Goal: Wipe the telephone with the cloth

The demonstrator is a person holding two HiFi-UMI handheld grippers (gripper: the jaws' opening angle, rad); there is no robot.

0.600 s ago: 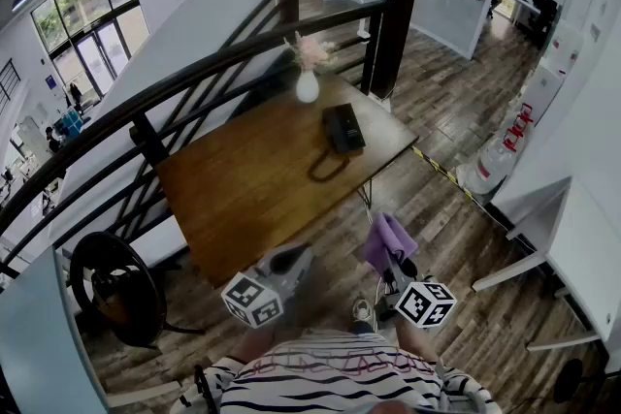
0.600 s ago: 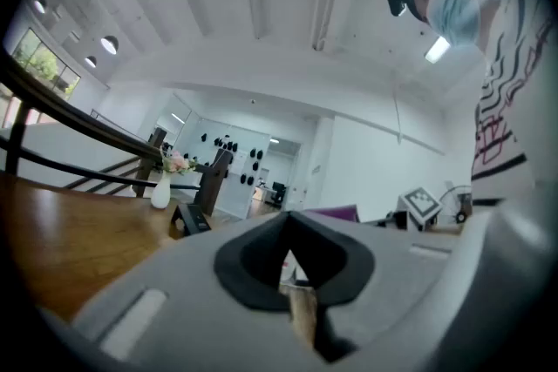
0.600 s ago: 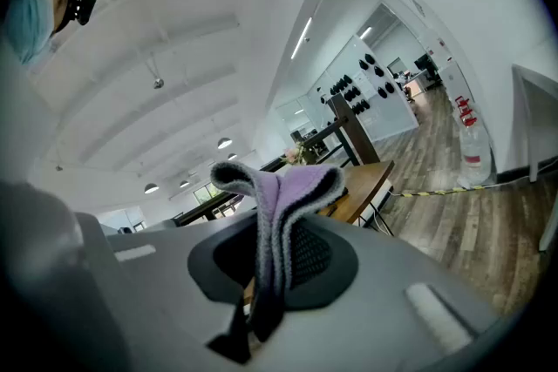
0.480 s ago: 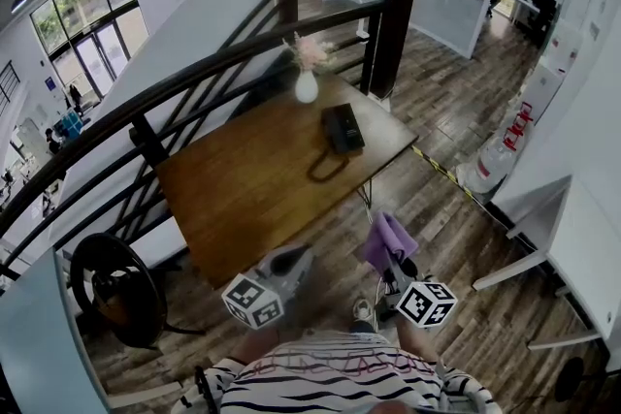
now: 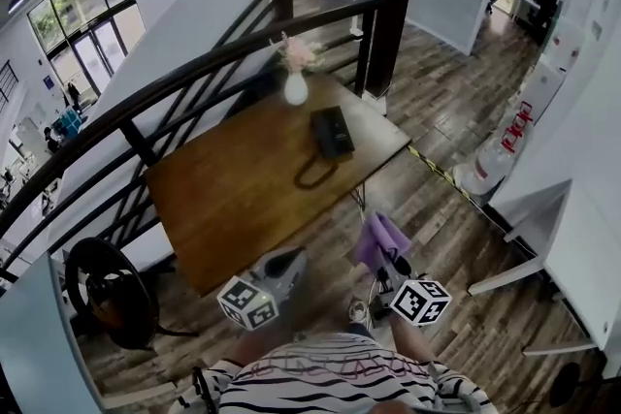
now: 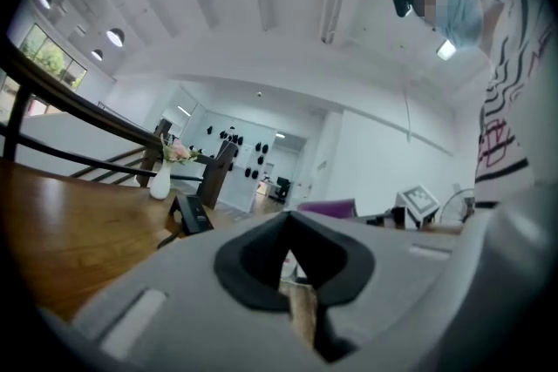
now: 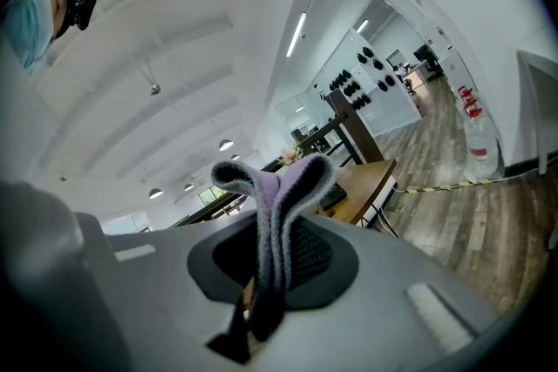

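A square brown wooden bench [image 5: 243, 199] stands on the wood-plank floor [image 5: 456, 102] against a dark metal handrail [image 5: 194, 73], and a flat black telephone [image 5: 332, 131] lies near its far right corner, with its black cord [image 5: 312, 172] curled in a loop on the wood just nearer than it. A small white vase of pink flowers [image 5: 296, 87] stands on the far edge, just left of the telephone and apart from it. Both tools hang in front of the near edge of the bench, over the floor and well apart from the telephone. The right hand-held gripper [image 5: 386, 259] is at the right and pinches a folded purple cloth [image 5: 380, 239]. In the right gripper view the cloth [image 7: 283, 187] rises in a doubled fold from between the jaws, which are pressed on its lower part, and the bench corner shows far beyond it. The left hand-held gripper [image 5: 286, 259] sits to the left of the right one, its marker cube [image 5: 247, 302] nearest the person's striped shirt [image 5: 330, 373]. In the left gripper view its jaws are pressed together with nothing between them, and the telephone [image 6: 190, 213] and vase [image 6: 160, 180] appear far off on the bench at the left.
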